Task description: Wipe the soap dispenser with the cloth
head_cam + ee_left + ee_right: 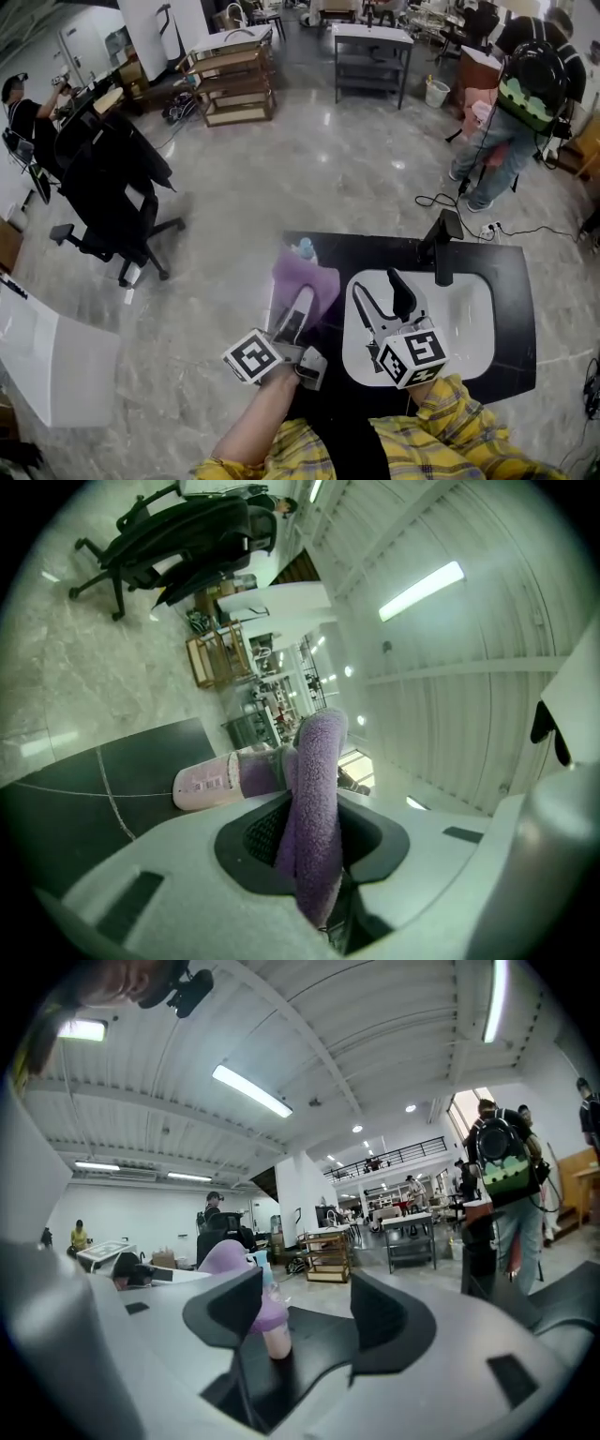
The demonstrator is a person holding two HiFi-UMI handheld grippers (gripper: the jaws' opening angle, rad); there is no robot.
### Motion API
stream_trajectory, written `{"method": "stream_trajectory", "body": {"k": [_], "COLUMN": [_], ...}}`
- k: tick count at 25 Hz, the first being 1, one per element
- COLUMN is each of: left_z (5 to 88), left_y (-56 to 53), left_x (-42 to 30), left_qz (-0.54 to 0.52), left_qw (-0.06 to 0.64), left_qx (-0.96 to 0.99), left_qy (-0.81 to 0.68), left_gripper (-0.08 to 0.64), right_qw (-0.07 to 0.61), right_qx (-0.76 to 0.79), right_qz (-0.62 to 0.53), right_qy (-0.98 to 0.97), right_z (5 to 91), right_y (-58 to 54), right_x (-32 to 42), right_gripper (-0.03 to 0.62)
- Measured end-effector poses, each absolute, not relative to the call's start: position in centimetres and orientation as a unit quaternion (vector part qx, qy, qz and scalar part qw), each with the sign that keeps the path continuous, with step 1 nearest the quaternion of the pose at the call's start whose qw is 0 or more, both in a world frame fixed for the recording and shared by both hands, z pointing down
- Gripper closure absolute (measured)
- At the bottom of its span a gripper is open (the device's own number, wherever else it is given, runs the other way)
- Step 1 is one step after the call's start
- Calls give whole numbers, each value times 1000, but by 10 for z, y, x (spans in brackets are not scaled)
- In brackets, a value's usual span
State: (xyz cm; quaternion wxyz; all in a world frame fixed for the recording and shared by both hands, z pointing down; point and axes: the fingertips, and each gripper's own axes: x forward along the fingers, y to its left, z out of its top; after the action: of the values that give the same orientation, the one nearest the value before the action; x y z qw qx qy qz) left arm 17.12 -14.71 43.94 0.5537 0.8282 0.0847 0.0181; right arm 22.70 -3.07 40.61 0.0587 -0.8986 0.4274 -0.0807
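Clearly the left tool (298,314), clenched on the cloth (315,281), is nearer the upright dispenser (305,250) just ahead; the right tool (379,289) gapes empty.

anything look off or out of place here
Nothing spilled or damaged. The purple cloth hangs over the upright soap dispenser near the left edge of the counter, hiding most of it. The left tool pinches the cloth, as wiping would need.

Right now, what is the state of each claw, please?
Left claw: closed on the purple cloth.
Right claw: open, holding nothing.
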Motion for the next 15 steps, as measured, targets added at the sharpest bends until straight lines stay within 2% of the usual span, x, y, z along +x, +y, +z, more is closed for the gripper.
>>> {"method": "stream_trajectory", "body": {"k": [15], "left_z": [477], "left_y": [-157], "left_x": [172], "left_qz": [21], "left_qw": [593], "left_qx": [803], "left_qy": [56], "left_gripper": [484], "right_qw": [59], "right_qx": [-894], "right_qz": [-100], "right_qy": [433], "right_z": [416], "right_y": [-31], "right_x": [231], "right_gripper": [331]}}
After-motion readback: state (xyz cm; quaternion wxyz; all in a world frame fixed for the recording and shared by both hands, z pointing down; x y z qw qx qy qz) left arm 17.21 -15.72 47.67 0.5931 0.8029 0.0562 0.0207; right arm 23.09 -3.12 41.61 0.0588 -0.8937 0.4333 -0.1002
